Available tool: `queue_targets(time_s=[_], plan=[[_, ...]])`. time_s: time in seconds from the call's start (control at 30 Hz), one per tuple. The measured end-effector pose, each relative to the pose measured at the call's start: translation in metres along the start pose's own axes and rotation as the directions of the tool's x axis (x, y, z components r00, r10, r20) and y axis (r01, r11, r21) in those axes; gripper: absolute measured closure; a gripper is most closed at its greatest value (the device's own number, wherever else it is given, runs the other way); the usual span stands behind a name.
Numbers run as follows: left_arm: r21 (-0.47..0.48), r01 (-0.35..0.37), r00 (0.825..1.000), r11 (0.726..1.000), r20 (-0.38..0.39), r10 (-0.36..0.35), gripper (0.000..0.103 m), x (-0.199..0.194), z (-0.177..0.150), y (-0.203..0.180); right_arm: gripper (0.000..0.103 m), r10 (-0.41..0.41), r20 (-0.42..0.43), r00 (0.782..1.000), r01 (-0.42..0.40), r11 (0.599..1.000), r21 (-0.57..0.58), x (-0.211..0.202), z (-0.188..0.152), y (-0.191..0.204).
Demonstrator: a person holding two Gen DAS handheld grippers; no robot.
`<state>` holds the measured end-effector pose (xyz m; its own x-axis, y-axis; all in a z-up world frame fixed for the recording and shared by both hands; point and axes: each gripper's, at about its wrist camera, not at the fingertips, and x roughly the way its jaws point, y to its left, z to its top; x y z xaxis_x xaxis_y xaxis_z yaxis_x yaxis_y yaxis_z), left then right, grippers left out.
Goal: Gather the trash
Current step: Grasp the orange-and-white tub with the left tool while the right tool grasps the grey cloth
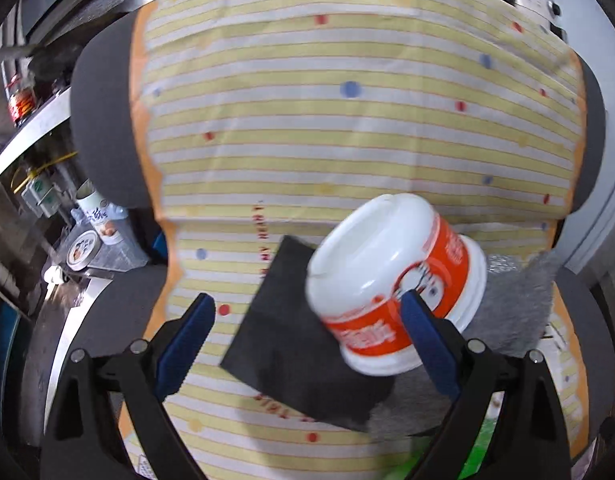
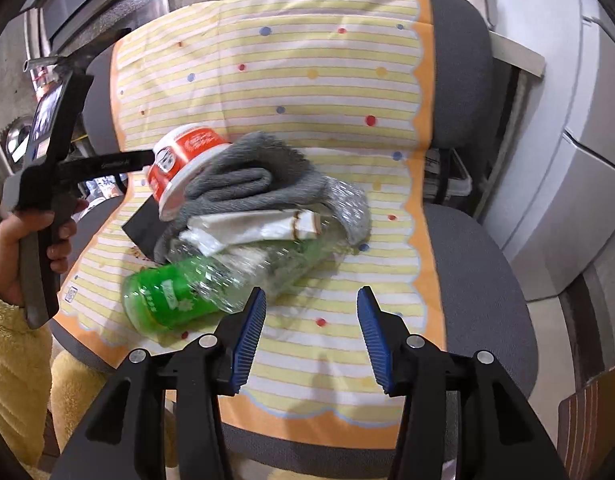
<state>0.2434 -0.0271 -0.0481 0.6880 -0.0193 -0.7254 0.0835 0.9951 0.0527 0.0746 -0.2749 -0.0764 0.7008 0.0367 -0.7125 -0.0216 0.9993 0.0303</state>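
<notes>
A white and orange plastic cup (image 1: 391, 280) lies on its side on the chair's striped cushion (image 1: 327, 128). My left gripper (image 1: 307, 316) is open; its right finger (image 1: 423, 336) touches the cup and the left finger stands apart. A dark flat card (image 1: 283, 344) lies under the cup. In the right wrist view the cup (image 2: 183, 164) leans on a grey sock (image 2: 259, 184), above crumpled white paper (image 2: 243, 232) and a clear bottle with a green label (image 2: 195, 280). My right gripper (image 2: 311, 336) is open and empty, just short of the bottle.
The trash lies on a grey office chair (image 2: 479, 280) covered by the yellow striped cushion (image 2: 307, 80). Cluttered shelves with containers (image 1: 95, 220) stand to the left. White cabinets (image 2: 579, 160) stand to the right. The grey sock also shows behind the cup (image 1: 515, 300).
</notes>
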Motion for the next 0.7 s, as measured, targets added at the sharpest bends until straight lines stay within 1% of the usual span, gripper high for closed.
queue_targets(time_s=[0.07, 0.17, 0.27, 0.33, 0.43, 0.53, 0.63, 0.7], plan=[[0.012, 0.020, 1.000, 1.000, 0.009, -0.020, 0.012, -0.002, -0.005, 0.010, 0.054, 0.010, 0.003, 1.000, -0.010, 1.000, -0.021, 0.003, 0.005, 0.010], [0.103, 0.035, 0.999, 0.994, 0.035, -0.039, 0.012, -0.009, -0.023, 0.010, 0.054, 0.022, 0.008, 1.000, -0.022, 0.999, -0.045, 0.009, 0.013, 0.025], [0.221, 0.040, 0.998, 0.974, 0.042, -0.051, 0.012, -0.005, -0.045, -0.012, 0.054, 0.040, 0.012, 0.999, -0.039, 0.998, -0.050, 0.013, 0.020, 0.035], [0.277, 0.038, 0.998, 0.960, 0.040, -0.051, 0.012, 0.001, -0.052, -0.026, 0.054, 0.042, 0.013, 0.999, -0.041, 0.998, -0.052, 0.015, 0.022, 0.039], [0.349, 0.059, 0.998, 0.935, 0.015, -0.069, 0.012, 0.011, -0.058, -0.047, 0.054, 0.044, 0.013, 0.999, -0.044, 0.998, -0.046, 0.015, 0.022, 0.039], [0.362, 0.037, 0.999, 0.931, 0.019, -0.047, 0.012, 0.019, -0.057, -0.056, 0.054, 0.041, 0.009, 0.999, -0.041, 0.998, -0.041, 0.017, 0.021, 0.036], [0.357, 0.004, 1.000, 0.934, 0.027, -0.014, 0.014, 0.032, -0.050, -0.058, 0.054, 0.042, 0.007, 0.999, -0.042, 0.999, -0.034, 0.018, 0.020, 0.032], [0.357, 0.016, 0.999, 0.934, 0.023, -0.026, 0.014, 0.038, -0.045, -0.059, 0.054, 0.042, 0.006, 0.999, -0.042, 0.999, -0.027, 0.020, 0.019, 0.029]])
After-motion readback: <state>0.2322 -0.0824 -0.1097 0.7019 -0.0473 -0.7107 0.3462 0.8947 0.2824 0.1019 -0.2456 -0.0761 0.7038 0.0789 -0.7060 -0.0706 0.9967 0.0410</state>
